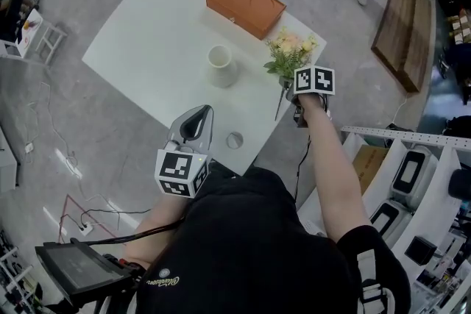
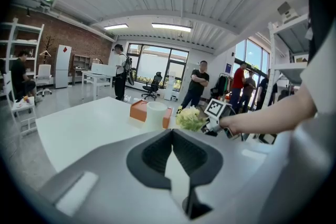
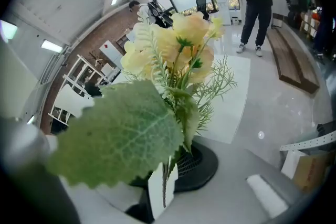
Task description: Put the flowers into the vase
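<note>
A bunch of pale yellow and peach flowers [image 1: 291, 49] with green leaves hangs over the table's right edge, stems down. My right gripper [image 1: 291, 95] is shut on the stems below the blooms. In the right gripper view the flowers [image 3: 178, 44] fill the picture, a big leaf [image 3: 118, 139] hides much of the right gripper [image 3: 163, 181], and a thin stem runs down between the pads. The white vase [image 1: 221, 66] stands upright mid-table, left of the flowers. My left gripper [image 1: 199, 116] hovers at the near table edge, jaws together and empty. From the left gripper [image 2: 176, 165] I see the vase [image 2: 156, 113] and flowers [image 2: 190, 118] ahead.
An orange box [image 1: 245, 5] lies at the far side of the white table [image 1: 147, 33], behind the vase. A small grey ring [image 1: 234, 140] sits near the front edge. A wooden bench [image 1: 403, 33] and shelving [image 1: 412, 173] stand to the right. People stand in the room beyond.
</note>
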The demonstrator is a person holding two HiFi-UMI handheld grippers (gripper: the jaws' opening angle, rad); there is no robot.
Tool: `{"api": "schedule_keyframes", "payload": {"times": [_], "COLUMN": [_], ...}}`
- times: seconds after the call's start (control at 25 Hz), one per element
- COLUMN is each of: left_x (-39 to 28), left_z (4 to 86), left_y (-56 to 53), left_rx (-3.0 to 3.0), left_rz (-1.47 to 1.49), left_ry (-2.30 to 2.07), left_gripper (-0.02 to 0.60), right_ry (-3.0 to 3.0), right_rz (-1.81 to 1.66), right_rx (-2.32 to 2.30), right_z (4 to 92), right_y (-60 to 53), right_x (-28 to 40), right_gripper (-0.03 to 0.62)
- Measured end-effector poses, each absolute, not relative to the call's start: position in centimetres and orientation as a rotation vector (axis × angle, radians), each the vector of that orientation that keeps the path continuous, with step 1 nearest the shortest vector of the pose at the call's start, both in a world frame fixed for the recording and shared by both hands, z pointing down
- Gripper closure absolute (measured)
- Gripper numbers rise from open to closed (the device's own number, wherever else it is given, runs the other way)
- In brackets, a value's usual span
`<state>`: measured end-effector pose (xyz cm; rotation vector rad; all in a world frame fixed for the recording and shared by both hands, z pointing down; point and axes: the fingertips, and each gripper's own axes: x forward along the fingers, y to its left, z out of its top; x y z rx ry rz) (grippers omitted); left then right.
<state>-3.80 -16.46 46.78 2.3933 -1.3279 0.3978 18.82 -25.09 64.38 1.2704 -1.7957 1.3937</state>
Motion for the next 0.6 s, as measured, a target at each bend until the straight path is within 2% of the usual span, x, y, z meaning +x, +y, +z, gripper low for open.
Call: {"api": "schedule_keyframes", "payload": {"times": [0.24,0.6], "left_x": [-3.4,-3.0], "left_z": [45.9,44.4], "left_y": [-16.3,-16.6], "left_rx": [2.414,2.443], "left_rz": [0.379,0.347], "left_ry": [-1.337,-1.346], "left_gripper": [0.574,0.574], "right_ry": [-2.026,-2.309], "right_rz": [1.201,0.624], "right_rx": [1.454,1.778], "right_z": [57.6,48.9], "right_y": [-26.9,-25.8], "right_x": [18.8,18.8], "right_gripper": [0.543,0.542]}}
